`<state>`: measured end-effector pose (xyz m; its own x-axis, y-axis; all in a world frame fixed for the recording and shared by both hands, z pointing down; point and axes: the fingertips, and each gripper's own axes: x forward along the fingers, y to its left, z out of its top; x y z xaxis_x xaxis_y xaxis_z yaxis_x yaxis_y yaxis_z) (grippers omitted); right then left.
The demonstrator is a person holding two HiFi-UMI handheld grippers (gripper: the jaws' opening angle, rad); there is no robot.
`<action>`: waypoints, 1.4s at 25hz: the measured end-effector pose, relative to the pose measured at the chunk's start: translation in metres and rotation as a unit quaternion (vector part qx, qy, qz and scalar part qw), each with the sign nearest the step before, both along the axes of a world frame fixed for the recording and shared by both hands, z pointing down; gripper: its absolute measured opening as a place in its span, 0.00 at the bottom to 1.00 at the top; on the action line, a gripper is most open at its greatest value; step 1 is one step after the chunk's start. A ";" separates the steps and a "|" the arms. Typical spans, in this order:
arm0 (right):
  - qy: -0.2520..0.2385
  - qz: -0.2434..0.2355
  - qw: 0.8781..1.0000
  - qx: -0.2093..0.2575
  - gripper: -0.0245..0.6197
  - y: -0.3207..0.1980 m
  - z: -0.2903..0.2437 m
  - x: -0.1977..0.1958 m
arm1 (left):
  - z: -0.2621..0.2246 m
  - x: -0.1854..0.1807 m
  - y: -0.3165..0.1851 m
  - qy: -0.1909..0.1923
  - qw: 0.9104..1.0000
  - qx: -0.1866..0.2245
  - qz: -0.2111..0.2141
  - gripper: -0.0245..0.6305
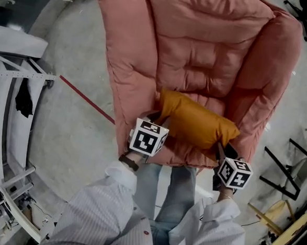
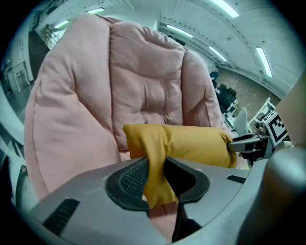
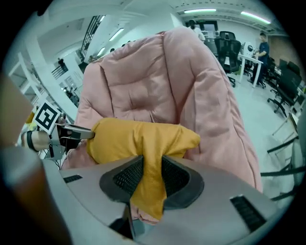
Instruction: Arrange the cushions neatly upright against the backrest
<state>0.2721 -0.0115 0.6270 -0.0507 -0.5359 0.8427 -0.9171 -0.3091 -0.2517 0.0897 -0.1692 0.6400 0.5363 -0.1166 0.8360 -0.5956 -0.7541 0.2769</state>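
Grey concrete floor (image 1: 76, 61) is spreading out on every side, with a red tape line (image 1: 87, 100) running slantwise across it toward the left flank of a big pink padded chair (image 1: 200, 49). From where I'm standing, the person is leaning over the chair's front edge, pale sleeves (image 1: 105, 210) reaching forward. The left gripper (image 2: 155, 178) is biting down on the left end of a mustard-yellow cushion (image 1: 198, 125), a fold of the cloth squeezed tight between its ribbed pads. That cushion is stretching sideways across the front of the seat, low before the backrest, lying on its long side and not upright. I cannot tell whether it is resting on the seat or hanging just above it. At its right end the right gripper (image 3: 150, 179) is clamping another pinch of yellow fabric between its jaws.
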 end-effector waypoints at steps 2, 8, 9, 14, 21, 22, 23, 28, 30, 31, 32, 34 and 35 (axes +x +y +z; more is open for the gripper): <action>0.006 -0.028 1.000 0.002 0.22 -0.014 -0.005 0.010 | -0.004 0.001 -0.002 0.003 1.000 0.001 -0.029 0.22; 0.015 -0.112 0.994 0.008 0.22 -0.071 -0.009 0.040 | -0.008 0.009 -0.025 0.006 0.995 0.011 -0.103 0.22; 0.017 -0.125 0.992 0.010 0.22 -0.080 -0.010 0.045 | -0.009 0.011 -0.029 0.007 0.993 0.013 -0.114 0.22; 0.027 -0.179 0.983 0.020 0.22 -0.121 -0.005 0.065 | -0.010 0.019 -0.042 0.008 0.986 0.024 -0.162 0.22; 0.034 -0.245 0.968 0.028 0.22 -0.162 0.014 0.077 | 0.003 0.023 -0.055 -0.003 0.979 0.031 -0.202 0.23; 0.036 -0.252 0.967 0.027 0.22 -0.165 0.018 0.078 | 0.006 0.023 -0.055 -0.006 0.978 0.031 -0.204 0.23; 0.037 -0.259 0.965 0.026 0.22 -0.166 0.022 0.079 | 0.010 0.024 -0.055 -0.009 0.978 0.030 -0.207 0.23; 0.041 -0.289 0.956 0.020 0.26 -0.166 0.035 0.082 | 0.027 0.024 -0.050 -0.030 0.976 0.024 -0.212 0.23; 0.046 -0.303 0.952 0.014 0.28 -0.163 0.040 0.081 | 0.035 0.022 -0.046 -0.036 0.976 0.019 -0.214 0.23; 0.048 -0.311 0.949 0.009 0.29 -0.161 0.043 0.081 | 0.039 0.021 -0.043 -0.039 0.976 0.016 -0.216 0.24; 0.050 -0.318 0.947 0.004 0.29 -0.158 0.046 0.080 | 0.043 0.020 -0.040 -0.041 0.975 0.014 -0.218 0.24; 0.053 -0.326 0.944 0.000 0.30 -0.155 0.051 0.081 | 0.050 0.020 -0.037 -0.043 0.974 0.014 -0.223 0.25; 0.054 -0.328 0.943 0.001 0.30 -0.155 0.053 0.081 | 0.052 0.020 -0.038 -0.042 0.974 0.016 -0.223 0.25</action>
<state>0.3532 -0.1662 0.6796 -0.2854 -0.4209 0.8611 -0.9315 0.3333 -0.1458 0.1101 -0.2067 0.6920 0.3560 -0.3495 0.8667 -0.8856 -0.4223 0.1934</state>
